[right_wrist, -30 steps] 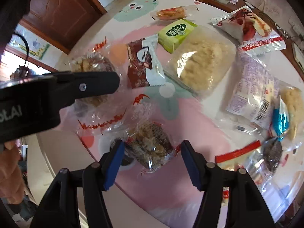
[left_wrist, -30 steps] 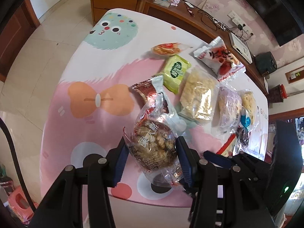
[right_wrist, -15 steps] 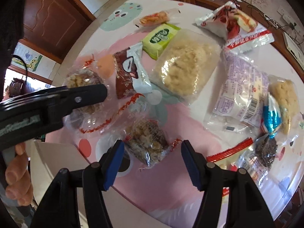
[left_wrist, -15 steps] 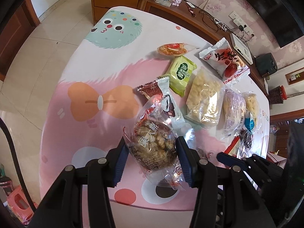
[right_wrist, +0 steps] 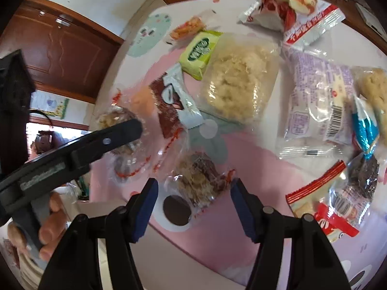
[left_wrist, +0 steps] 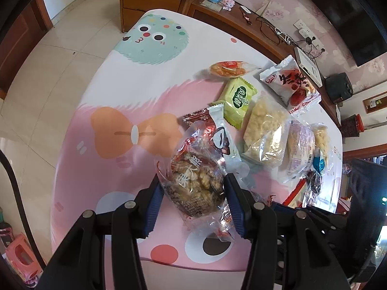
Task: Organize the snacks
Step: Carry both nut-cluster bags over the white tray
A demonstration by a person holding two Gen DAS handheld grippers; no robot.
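left gripper (left_wrist: pixel 193 191) fingers pinch a clear walnut-cake packet (left_wrist: pixel 196 183) with white chinese characters, held above the counter (left_wrist: pixel 116 77) near its front edge. right gripper (right_wrist: pixel 193 201) fingers are spread around a second similar packet (right_wrist: pixel 198 178) lying at that edge. green wrapper (left_wrist: pixel 238 99) and red-date bag (left_wrist: pixel 290 84) carry chinese print, too small to read.

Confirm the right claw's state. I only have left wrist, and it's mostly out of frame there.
Observer: The right claw is open and empty. A clear nut-cluster packet lies on the table just ahead of its tips.
Operator: Where on the table?
Observer: Near the front edge, partly over a dark printed dot.
Operator: Same snack as the left claw's?
Observer: It looks alike. The held packet in the left claw shows the same pale clusters in clear wrap.
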